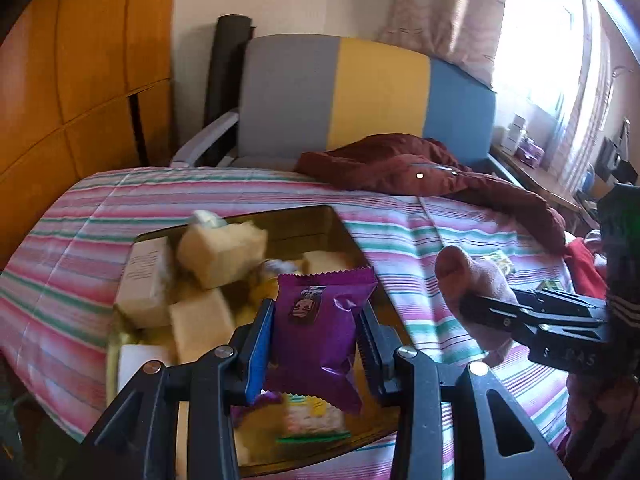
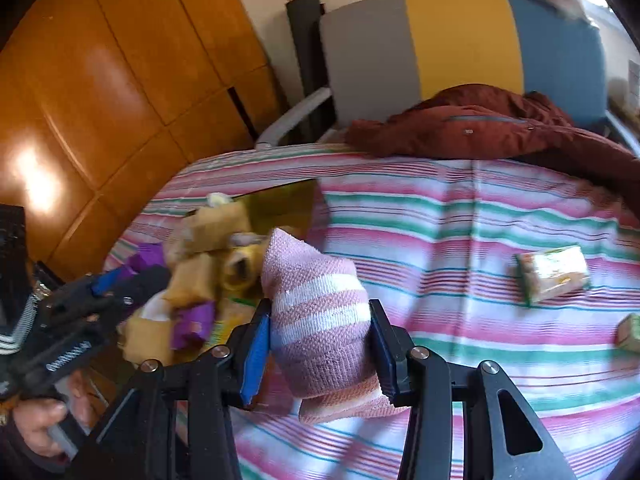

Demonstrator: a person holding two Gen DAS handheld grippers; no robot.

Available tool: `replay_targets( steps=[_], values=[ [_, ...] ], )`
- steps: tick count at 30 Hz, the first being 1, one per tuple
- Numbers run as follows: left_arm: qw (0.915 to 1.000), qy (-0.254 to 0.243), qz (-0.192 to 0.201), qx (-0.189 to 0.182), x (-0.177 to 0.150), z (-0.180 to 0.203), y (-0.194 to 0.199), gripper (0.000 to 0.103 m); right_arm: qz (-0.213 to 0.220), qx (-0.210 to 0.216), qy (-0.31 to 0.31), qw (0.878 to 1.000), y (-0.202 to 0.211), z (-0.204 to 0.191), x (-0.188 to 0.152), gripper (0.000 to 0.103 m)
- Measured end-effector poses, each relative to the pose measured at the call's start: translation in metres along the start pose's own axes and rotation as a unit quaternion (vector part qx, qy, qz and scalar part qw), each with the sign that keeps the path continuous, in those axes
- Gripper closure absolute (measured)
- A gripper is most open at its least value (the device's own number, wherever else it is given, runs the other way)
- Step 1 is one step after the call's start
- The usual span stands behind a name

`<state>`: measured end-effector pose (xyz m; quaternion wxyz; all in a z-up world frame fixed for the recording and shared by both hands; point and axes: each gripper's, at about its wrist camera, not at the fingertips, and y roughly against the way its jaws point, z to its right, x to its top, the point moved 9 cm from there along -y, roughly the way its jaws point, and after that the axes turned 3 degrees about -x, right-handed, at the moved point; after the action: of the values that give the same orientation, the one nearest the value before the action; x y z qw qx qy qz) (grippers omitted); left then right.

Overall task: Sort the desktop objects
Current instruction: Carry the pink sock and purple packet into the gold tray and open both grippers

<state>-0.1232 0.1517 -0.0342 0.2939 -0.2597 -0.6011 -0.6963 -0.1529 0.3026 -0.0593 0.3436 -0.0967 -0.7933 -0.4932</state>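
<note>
My left gripper (image 1: 316, 332) is shut on a purple snack packet (image 1: 320, 328) and holds it above a gold tray (image 1: 308, 220) with several beige wrapped blocks (image 1: 220, 252) and other packets. My right gripper (image 2: 320, 336) is shut on a rolled pink-and-white striped sock (image 2: 320, 320), held just right of the tray (image 2: 284, 204). The sock and right gripper also show in the left wrist view (image 1: 476, 288). The left gripper shows at the left of the right wrist view (image 2: 104, 284).
The tray lies on a pink, green and white striped cloth (image 2: 460, 216). Two green-edged snack packets (image 2: 552, 272) (image 2: 630, 332) lie on the cloth at right. A maroon jacket (image 1: 420, 168) lies at the far edge before a grey-yellow-blue chair (image 1: 360, 92). A wooden cabinet (image 1: 80, 80) stands left.
</note>
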Motion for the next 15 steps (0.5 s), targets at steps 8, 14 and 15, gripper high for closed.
replay_targets(
  steps=[8, 14, 15],
  values=[
    [0.9994, 0.026, 0.0, 0.022, -0.017, -0.039, 0.008, 0.064, -0.012, 0.032, 0.009, 0.999, -0.017, -0.055, -0.011, 0.057],
    [0.9986, 0.045, -0.01, 0.027, -0.033, -0.06, 0.007, 0.064, -0.019, 0.046, 0.006, 0.999, -0.024, -0.078, -0.021, 0.057],
    [0.9984, 0.048, -0.012, 0.028, -0.035, -0.062, 0.006, 0.064, -0.022, 0.046, 0.005, 0.999, -0.025, -0.081, -0.023, 0.057]
  ],
)
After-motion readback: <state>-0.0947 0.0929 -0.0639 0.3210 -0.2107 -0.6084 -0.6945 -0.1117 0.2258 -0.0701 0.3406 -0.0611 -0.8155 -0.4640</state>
